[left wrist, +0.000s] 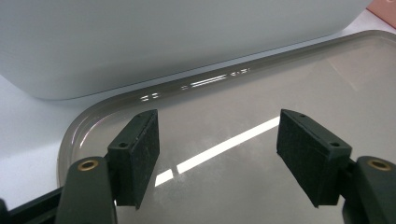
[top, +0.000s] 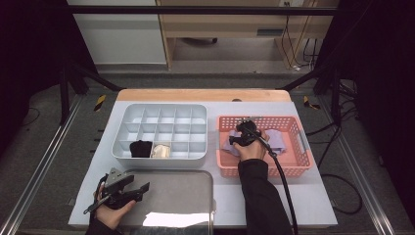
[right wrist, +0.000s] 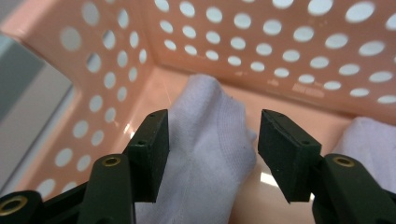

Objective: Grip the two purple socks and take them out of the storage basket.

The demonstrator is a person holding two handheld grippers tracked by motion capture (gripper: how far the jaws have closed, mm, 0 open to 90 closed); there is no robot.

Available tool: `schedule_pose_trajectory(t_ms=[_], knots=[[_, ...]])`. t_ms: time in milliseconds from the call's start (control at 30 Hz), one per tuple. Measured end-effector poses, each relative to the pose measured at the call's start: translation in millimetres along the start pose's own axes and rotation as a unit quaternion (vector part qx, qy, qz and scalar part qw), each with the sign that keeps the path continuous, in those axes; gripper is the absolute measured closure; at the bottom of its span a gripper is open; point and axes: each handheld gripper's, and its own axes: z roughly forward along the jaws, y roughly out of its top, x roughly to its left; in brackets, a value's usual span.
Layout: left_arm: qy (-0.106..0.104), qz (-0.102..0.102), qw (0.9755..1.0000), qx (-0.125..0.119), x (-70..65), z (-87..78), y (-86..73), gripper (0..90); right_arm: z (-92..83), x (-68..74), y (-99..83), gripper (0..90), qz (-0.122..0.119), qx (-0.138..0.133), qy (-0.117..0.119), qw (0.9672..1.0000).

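Pink plastic walled in the right gripper (right wrist: 212, 154) as it hung inside the basket (top: 293, 169), its jaws spread wide and gripping nothing. Between them lay a pale lavender sock (right wrist: 205, 140), running from below the jaws toward the basket's far corner. The left-hand pad sat just beside the fabric, perhaps brushing it; the right-hand pad stood clear of it. A second sock (right wrist: 362, 135) lay off to the right of the jaws, apart from the first.

Across the bench (top: 318, 205), the left gripper (left wrist: 217, 158) waited above a grey tray (left wrist: 140, 100), jaws released and empty, with the white wall of the organizer (top: 161, 159) just beyond the tray's rim. Two of the organizer's near cells already held rolled items, one black (top: 141, 148) and one cream (top: 160, 151).

Judged from this pose, the pick was not yet made, and the risks lay in the closing. The sock was soft and lay flat, so jaws shutting too high could pinch only a thin fold, which might slip out on the lift. Jaws pushed too low could scrape the basket floor and shove the light basket along the bench. A grasp drifting right might also snag the neighbouring sock and drag both out together.
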Motion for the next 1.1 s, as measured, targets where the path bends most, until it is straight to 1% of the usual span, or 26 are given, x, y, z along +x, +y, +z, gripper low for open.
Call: schedule_pose_trajectory(t_ms=[100, 167, 233, 300, 367, 433, 500, 567, 700, 767, 800, 867, 1033, 1100], knots=[[0.000, -0.001, 1.0000, 0.000, 0.1, 0.0, 0.0, 29.5, 3.5, -0.5, -1.2, 45.7, 0.005, 0.021, 0.000, 0.9998], [0.000, 0.000, 1.0000, 0.001, 0.1, 0.0, 0.0, 29.5, 5.2, -1.3, -1.9, 47.3, 0.008, 0.029, 0.001, 0.9995], [0.001, -0.001, 1.0000, 0.000, 0.1, -0.2, 0.0, 29.5, 6.6, -1.7, -2.2, 51.8, 0.015, 0.035, 0.007, 0.9993], [0.002, -0.001, 1.0000, 0.000, 0.3, -0.3, 0.1, 29.5, 8.2, -2.0, -2.8, 56.8, 0.012, 0.037, 0.005, 0.9992], [0.002, -0.002, 1.0000, 0.001, 0.5, -0.4, 0.1, 29.3, 8.0, -1.1, -2.7, 64.5, 0.011, 0.037, 0.006, 0.9992], [0.001, -0.003, 1.0000, 0.000, 0.3, -0.5, 0.0, 29.1, 7.6, -0.4, -2.4, 71.5, 0.009, 0.034, 0.012, 0.9993], [0.001, -0.003, 1.0000, 0.001, 0.3, -0.4, 0.0, 28.9, 6.7, -0.2, -2.3, 76.5, 0.008, 0.033, 0.013, 0.9993], [0.001, -0.003, 1.0000, 0.002, 0.2, -0.2, 0.0, 28.8, 5.9, -0.3, -1.8, 79.0, 0.004, 0.034, 0.012, 0.9994], [0.001, -0.004, 1.0000, 0.002, 0.4, -0.4, 0.1, 28.6, 2.1, -1.6, -0.5, 81.0, -0.001, 0.026, 0.013, 0.9996], [0.001, -0.005, 1.0000, 0.002, 0.3, -0.1, 0.1, 28.6, -0.5, -2.3, 0.9, 81.2, 0.002, 0.021, 0.017, 0.9996], [0.001, -0.006, 1.0000, 0.003, 0.4, 0.1, 0.1, 28.6, -2.9, -2.7, 1.9, 81.3, 0.006, 0.015, 0.021, 0.9996], [0.002, -0.008, 1.0000, 0.004, 0.4, 0.6, 0.0, 28.4, -6.5, -4.3, 3.5, 81.3, 0.001, 0.008, 0.025, 0.9997], [0.000, -0.011, 0.9999, 0.001, 0.8, -0.5, 0.0, 27.4, -20.8, -9.3, 7.5, 81.4, 0.003, -0.021, 0.031, 0.9993], [0.000, -0.015, 0.9999, 0.000, 1.3, -0.5, 0.0, 26.9, -26.6, -10.5, 8.4, 81.3, 0.003, -0.030, 0.040, 0.9988]])
